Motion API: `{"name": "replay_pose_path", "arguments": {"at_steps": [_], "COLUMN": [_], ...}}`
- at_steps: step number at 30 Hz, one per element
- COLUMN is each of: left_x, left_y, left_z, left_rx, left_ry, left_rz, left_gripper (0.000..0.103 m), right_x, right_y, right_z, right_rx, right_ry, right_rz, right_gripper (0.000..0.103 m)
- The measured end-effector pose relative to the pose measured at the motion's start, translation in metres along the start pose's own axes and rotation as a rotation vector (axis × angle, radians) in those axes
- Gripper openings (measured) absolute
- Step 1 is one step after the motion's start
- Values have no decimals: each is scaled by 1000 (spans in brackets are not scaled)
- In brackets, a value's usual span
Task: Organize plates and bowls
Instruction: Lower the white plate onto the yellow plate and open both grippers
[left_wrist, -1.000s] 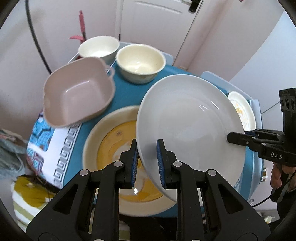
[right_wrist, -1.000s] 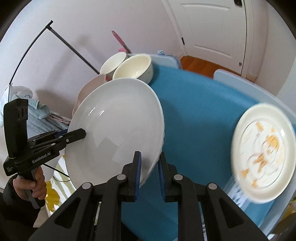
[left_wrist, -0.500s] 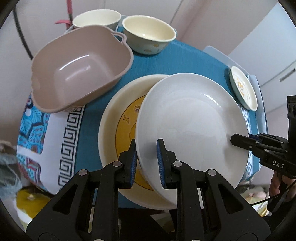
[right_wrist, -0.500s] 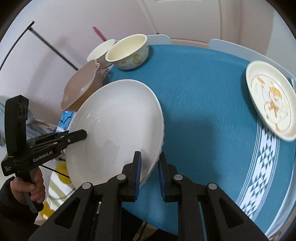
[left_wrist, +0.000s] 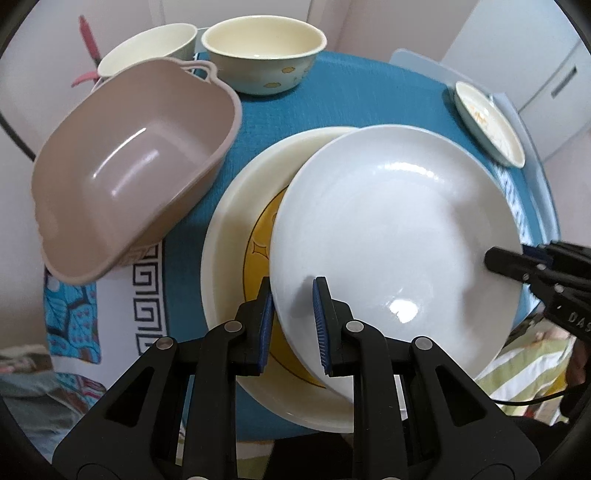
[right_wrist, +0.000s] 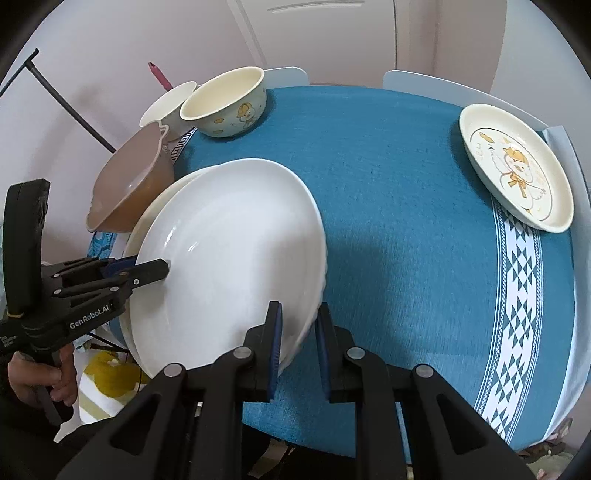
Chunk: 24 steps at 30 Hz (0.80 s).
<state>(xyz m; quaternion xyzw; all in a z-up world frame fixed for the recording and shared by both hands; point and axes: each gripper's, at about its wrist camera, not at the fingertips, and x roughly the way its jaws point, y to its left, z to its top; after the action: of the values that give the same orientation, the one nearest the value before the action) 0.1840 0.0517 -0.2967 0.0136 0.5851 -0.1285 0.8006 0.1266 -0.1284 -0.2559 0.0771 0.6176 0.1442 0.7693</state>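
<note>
A large white plate (left_wrist: 399, 236) (right_wrist: 229, 258) hangs just above a bigger cream plate with a yellow centre (left_wrist: 236, 229), tilted and covering its right part. My left gripper (left_wrist: 291, 314) is shut on the white plate's near rim. My right gripper (right_wrist: 297, 332) is shut on the opposite rim and shows as a black finger at the right of the left wrist view. In the right wrist view the cream plate (right_wrist: 155, 210) peeks out only as a thin edge behind the white one.
On the blue tablecloth (right_wrist: 399, 206) stand a taupe square bowl (left_wrist: 129, 162) (right_wrist: 129, 188), two cream bowls (left_wrist: 264, 51) (left_wrist: 147, 48) at the far edge, and a small duck-print plate (right_wrist: 513, 166) (left_wrist: 487, 122) at the right. A person's hand (right_wrist: 37, 376) grips the left handle.
Both grippers carried the white plate down and over the cream plate, and it has levelled out. The table and bowls now appear closer and larger in both views.
</note>
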Motion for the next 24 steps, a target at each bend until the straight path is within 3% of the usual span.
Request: {"name": "replay_pose_path", "arguments": {"at_steps": [17,21,24], "left_x": [1,1,-1], "left_y": [-34,-39,-38], "left_z": [8,5,3], "left_rx": [243,265,267], "left_ry": [-18,-25,-27], "left_rz": [227,255,271], "left_gripper": [17,17,17], "right_x": [4,7,8], "right_y": [12,22,22], "right_z": [-3,-2,-2], "right_rx": [-62,-126,-131], "right_ry": [0,2,7], "right_rz": [-110,-181,-178], "right_gripper": [16,16,16]}}
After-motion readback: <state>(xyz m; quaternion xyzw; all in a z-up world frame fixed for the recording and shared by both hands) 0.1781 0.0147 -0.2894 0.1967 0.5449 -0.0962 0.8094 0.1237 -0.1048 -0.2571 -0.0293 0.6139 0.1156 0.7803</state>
